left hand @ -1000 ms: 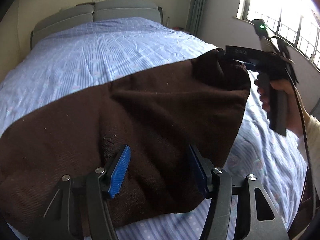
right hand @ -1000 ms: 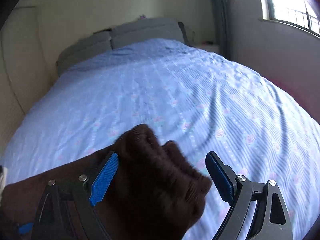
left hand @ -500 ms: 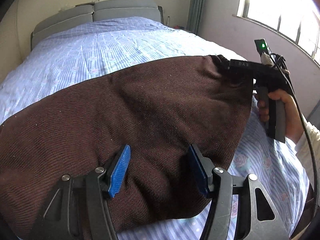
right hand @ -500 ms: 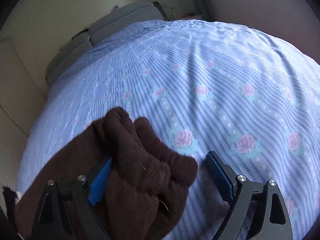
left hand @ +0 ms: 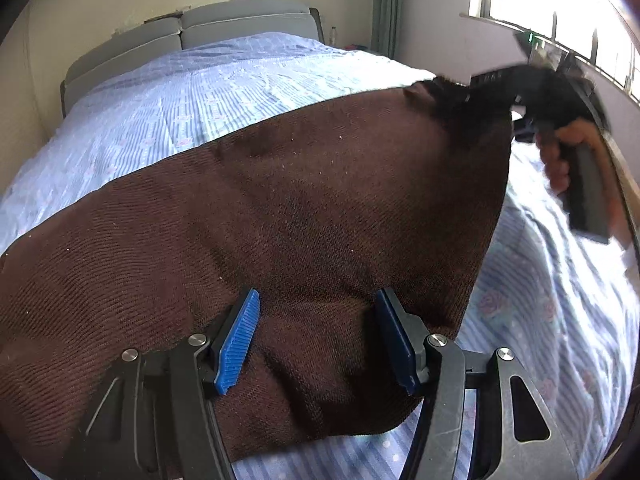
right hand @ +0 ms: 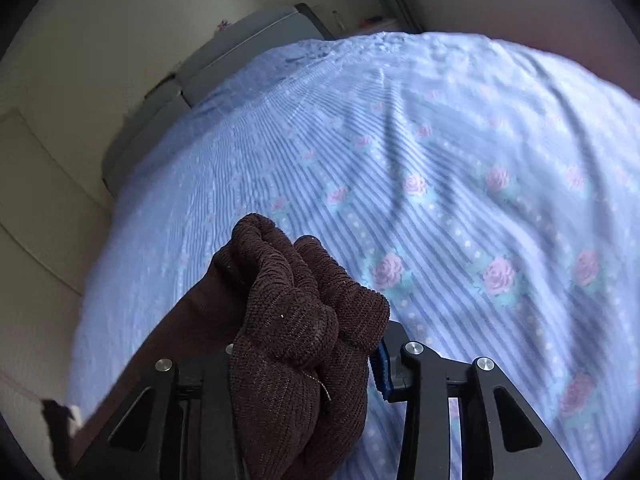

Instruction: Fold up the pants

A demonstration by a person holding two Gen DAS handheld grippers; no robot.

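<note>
Dark brown knit pants [left hand: 304, 208] are stretched across the blue striped bed [left hand: 208, 92]. My left gripper [left hand: 320, 340] has its blue pads apart, with brown cloth lying between them near the lower edge. My right gripper [right hand: 304, 364] is shut on a bunched corner of the pants [right hand: 296, 312], held above the floral sheet [right hand: 460, 220]. In the left wrist view the right gripper [left hand: 460, 100] holds the far right corner, with a hand on its grip.
A grey padded headboard [left hand: 192, 36] stands at the far end of the bed. A window [left hand: 560, 20] and green curtain [left hand: 386, 4] are on the right wall. The bed edge drops off on the right.
The right gripper has closed on the bunched pants corner and swung down toward the sheet. The pants have been pulled flatter and further over the bed. The left gripper stays open.
</note>
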